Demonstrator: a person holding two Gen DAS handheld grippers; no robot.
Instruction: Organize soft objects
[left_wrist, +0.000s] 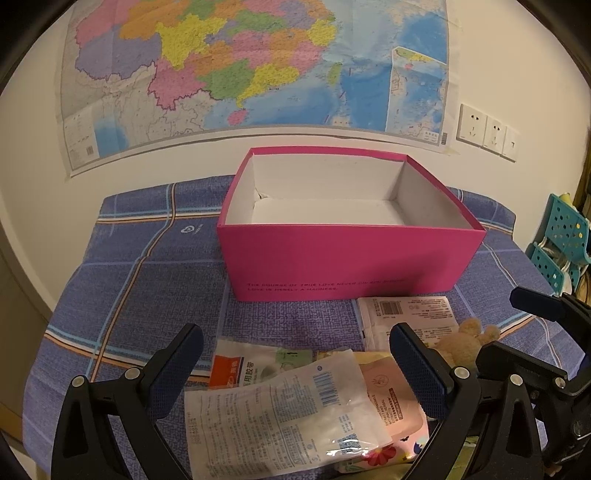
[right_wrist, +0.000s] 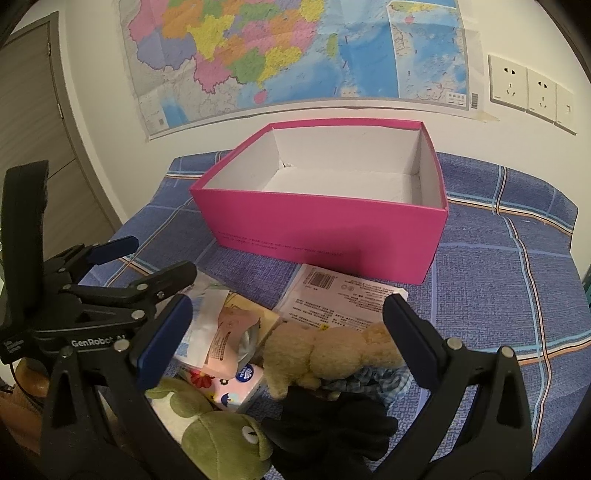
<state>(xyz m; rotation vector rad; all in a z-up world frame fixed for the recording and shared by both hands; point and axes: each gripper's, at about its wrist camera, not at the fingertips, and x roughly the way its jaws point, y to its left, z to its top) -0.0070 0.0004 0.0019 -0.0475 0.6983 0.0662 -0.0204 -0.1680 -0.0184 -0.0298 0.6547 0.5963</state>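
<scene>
An open pink box (left_wrist: 351, 258) (right_wrist: 325, 229) with a white inside stands on the blue checked cloth. In front of it lies a heap: white printed packets (left_wrist: 280, 417) (right_wrist: 340, 299), a pink sachet (left_wrist: 395, 402) (right_wrist: 225, 339), a flowered tissue pack (right_wrist: 240, 387), a tan plush bear (right_wrist: 325, 354) (left_wrist: 465, 343), a green frog plush (right_wrist: 221, 439) and a black soft item (right_wrist: 332, 424). My left gripper (left_wrist: 295, 365) hangs open above the packets. My right gripper (right_wrist: 286, 325) is open above the bear. Neither holds anything. The left gripper (right_wrist: 144, 258) also shows in the right wrist view.
A map (left_wrist: 258, 62) and wall sockets (left_wrist: 487, 133) are on the wall behind the table. A teal perforated rack (left_wrist: 561, 240) stands at the right. A grey door (right_wrist: 37, 129) is at the left. Blue checked cloth (right_wrist: 517, 266) lies bare right of the box.
</scene>
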